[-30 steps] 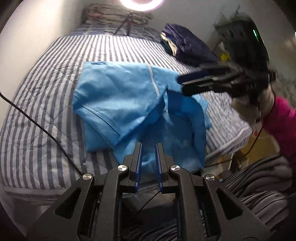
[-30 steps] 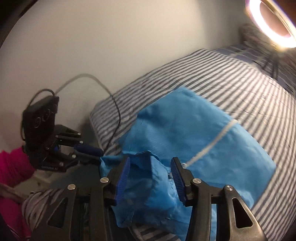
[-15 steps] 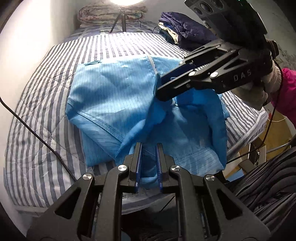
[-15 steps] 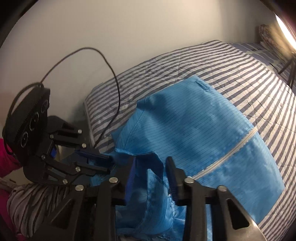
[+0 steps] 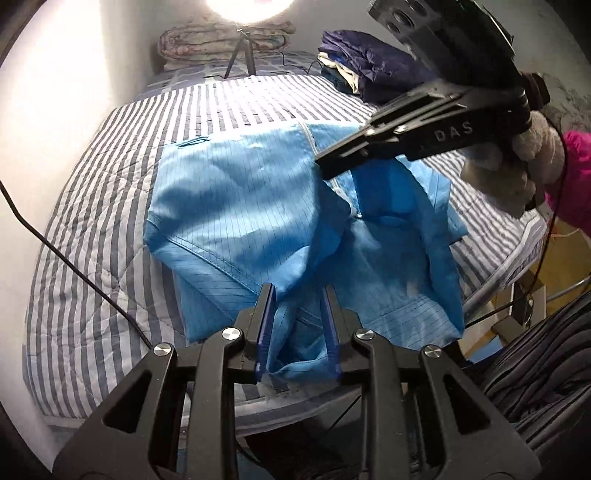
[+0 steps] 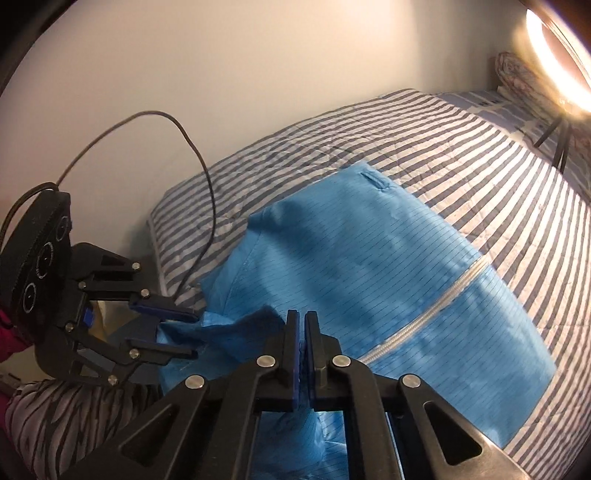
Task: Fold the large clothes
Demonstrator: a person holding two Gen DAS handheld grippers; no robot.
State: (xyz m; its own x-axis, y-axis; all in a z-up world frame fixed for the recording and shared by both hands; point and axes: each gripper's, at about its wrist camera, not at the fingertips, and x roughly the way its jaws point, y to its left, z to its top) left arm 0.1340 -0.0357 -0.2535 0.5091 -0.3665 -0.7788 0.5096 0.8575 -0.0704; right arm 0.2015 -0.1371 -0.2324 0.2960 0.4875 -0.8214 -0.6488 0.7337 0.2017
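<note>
Right wrist view: right gripper [image 6: 302, 325] fingers, half open a second ago, now clamp the blue zippered fabric garment [image 6: 369, 266] at 6 o'clock, while left gripper [image 5: 298, 299] fingers are opening around its hem, handing the fold over.

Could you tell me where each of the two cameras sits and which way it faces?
Left wrist: on the left gripper, whose jaws are opening around a fold, facing down the striped bed toward the ring light; shows the right gripper and a pink sleeve.
Right wrist: on the right gripper, shut on the blue garment, facing the wall; shows the left gripper.
Both share the garment, bed and light.
</note>
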